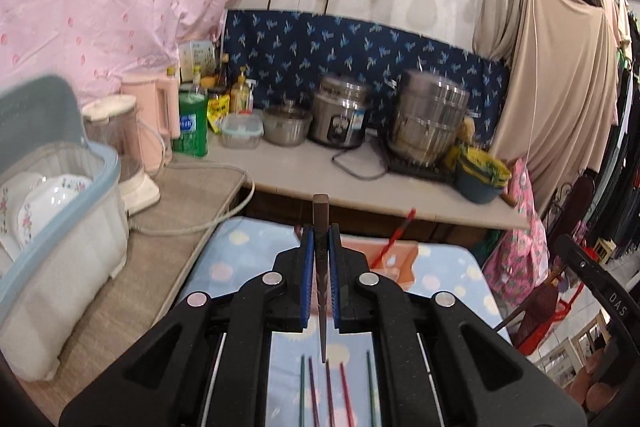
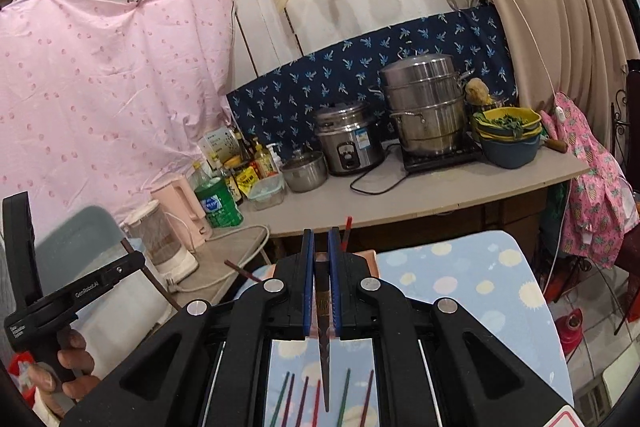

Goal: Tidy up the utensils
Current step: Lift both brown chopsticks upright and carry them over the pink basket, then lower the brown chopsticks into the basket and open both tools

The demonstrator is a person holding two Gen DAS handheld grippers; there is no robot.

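Chopsticks occupy both tools. The left hand-held gripper (image 1: 320, 231) is clamped on a dark brown chopstick (image 1: 321, 215), which runs lengthwise between the blue pads (image 1: 307, 251), its square butt sticking out past the fingertips and its thin tip pointing back toward the camera. The right hand-held gripper (image 2: 321, 247) is closed the same way on a second dark chopstick (image 2: 322, 283), whose butt sits between the pads rather than beyond them.

Below both, on the desk (image 2: 480, 279) with its pale blue dotted cover, several coloured chopsticks (image 2: 316, 399) in green, purple and red lie side by side near the near edge. At the far edge of that desk stands a salmon-pink container (image 1: 404, 259), with a red chopstick (image 1: 394, 239) leaning out of it.

From the right wrist view, the left tool shows at the lower left, gripped by a person's hand (image 2: 68, 367).

Beyond the desk's far edge runs a long counter (image 2: 440, 195) carrying a rice cooker (image 2: 348, 143), a stacked steel steamer (image 2: 424, 103) and a green bottle (image 2: 218, 205). A lidded dish rack (image 1: 52, 211) with plates stands to the left.
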